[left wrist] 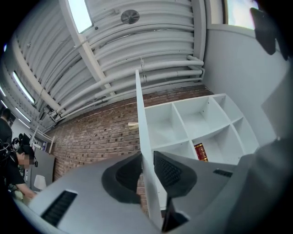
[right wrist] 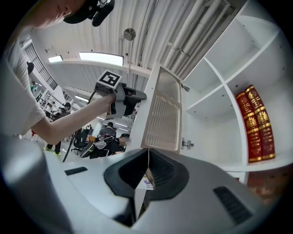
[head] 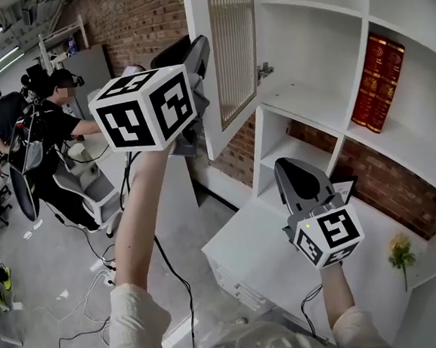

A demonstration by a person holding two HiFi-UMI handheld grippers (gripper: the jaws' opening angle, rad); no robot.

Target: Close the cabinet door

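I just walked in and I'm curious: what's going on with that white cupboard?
Someone is working with a tool in each hand. The left claw is clamped on the edge of the open cabinet door, probably to swing it shut. The right claw is closed on nothing and hangs in front of the shelves. The door is not closed yet.

white ribbed-glass cabinet door [head: 226, 55], ajar

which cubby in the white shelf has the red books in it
The cubby right of the one behind the open door: two red books stand at its left side. The one behind the door is bare.
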